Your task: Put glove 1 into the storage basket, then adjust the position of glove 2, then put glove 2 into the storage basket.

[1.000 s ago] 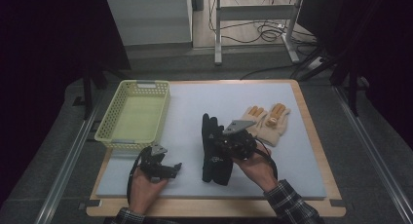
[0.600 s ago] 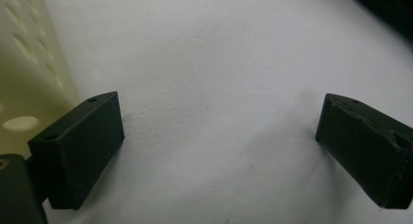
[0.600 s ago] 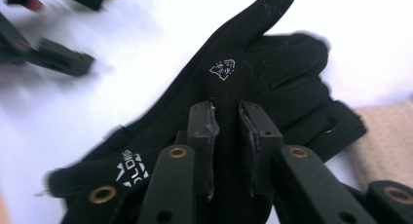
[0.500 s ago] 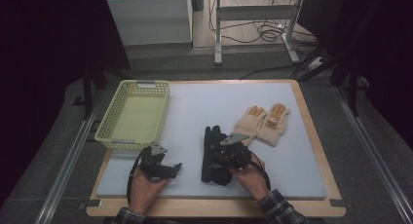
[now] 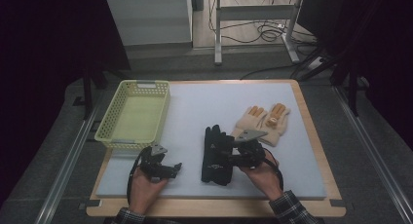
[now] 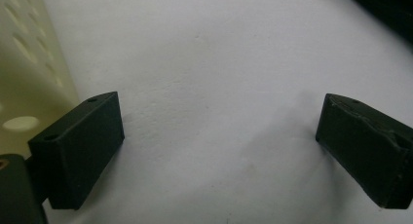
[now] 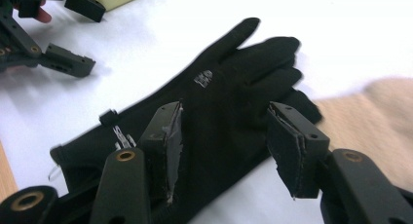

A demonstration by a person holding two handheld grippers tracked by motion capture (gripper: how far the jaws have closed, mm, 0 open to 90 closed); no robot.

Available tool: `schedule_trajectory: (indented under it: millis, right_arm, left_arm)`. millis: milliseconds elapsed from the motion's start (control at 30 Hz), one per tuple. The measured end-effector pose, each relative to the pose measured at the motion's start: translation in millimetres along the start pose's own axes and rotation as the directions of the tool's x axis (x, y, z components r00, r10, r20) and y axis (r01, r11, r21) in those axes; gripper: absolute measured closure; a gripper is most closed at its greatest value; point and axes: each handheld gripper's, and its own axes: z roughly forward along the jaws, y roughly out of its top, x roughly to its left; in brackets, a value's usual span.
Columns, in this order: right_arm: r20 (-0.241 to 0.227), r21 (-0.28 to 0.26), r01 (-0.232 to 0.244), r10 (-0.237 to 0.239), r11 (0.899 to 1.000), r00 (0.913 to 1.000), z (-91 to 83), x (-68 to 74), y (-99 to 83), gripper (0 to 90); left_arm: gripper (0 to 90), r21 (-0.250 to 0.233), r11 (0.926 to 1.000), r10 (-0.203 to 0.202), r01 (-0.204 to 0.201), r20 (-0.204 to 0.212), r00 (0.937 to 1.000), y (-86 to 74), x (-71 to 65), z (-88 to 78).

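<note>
At the near edge of the bench (image 5: 311, 151), the left claw (image 5: 171, 169) rests open on the white pad, nothing between its jaws. At about three o'clock from it the right claw (image 5: 233, 156) has just been opening, jaws apart over the black glove (image 5: 214, 158). Farther, at one o'clock, lies the beige glove (image 5: 265, 121); at eleven o'clock, the yellow basket (image 5: 109, 131).

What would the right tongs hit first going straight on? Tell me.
Most likely the black glove. The right tongs point down at it with jaws open and just widened, nothing gripped between them. The glove lies right under the pads, though the exact gap is unclear.
</note>
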Motion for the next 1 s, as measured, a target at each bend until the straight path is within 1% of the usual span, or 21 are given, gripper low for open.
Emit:
schedule_trajectory:
  millis: [67,133,267,400,500,567,733,1000]
  right_arm:
    - [0.009,-0.001,0.003,-0.003,1.000,1.0000,-6.6,-3.6,-6.0,51.3]
    - [0.010,0.000,0.002,-0.002,1.000,0.9999,-9.0,-5.8,-11.2,55.4]
    - [0.002,0.037,-0.004,0.004,0.999,1.0000,-8.5,-8.9,-28.6,63.2]
    - [-0.031,0.059,-0.019,0.021,0.998,0.9993,-5.0,-9.0,-45.0,66.7]
    - [-0.059,0.062,-0.013,0.017,0.998,0.9981,-2.2,-6.2,-53.3,67.3]
    - [-0.072,0.067,-0.013,0.018,0.998,0.9973,-1.1,-3.7,-56.1,68.0]
    - [-0.096,0.073,0.004,0.003,0.997,0.9954,3.8,1.7,-60.3,70.3]
    - [-0.124,0.055,0.041,-0.034,0.998,0.9917,9.6,13.3,-58.5,70.8]
  left_arm:
    - [3.5,0.003,1.0000,0.005,-0.005,-0.001,1.0000,0.0,0.1,-0.3]
    - [3.5,0.003,1.0000,0.005,-0.005,0.000,1.0000,0.0,0.1,-0.3]
    - [3.5,0.003,1.0000,0.005,-0.005,0.000,1.0000,0.1,0.1,-0.3]
    - [3.5,0.003,1.0000,0.005,-0.005,0.000,1.0000,0.0,0.1,-0.3]
    - [3.5,0.003,1.0000,0.005,-0.005,0.000,1.0000,0.0,0.1,-0.3]
    - [3.5,0.003,1.0000,0.005,-0.005,0.000,1.0000,0.0,0.1,-0.3]
    - [3.5,0.002,1.0000,0.005,-0.005,0.000,1.0000,0.0,0.1,-0.3]
    - [3.5,0.002,1.0000,0.005,-0.005,-0.001,1.0000,0.0,0.1,-0.3]
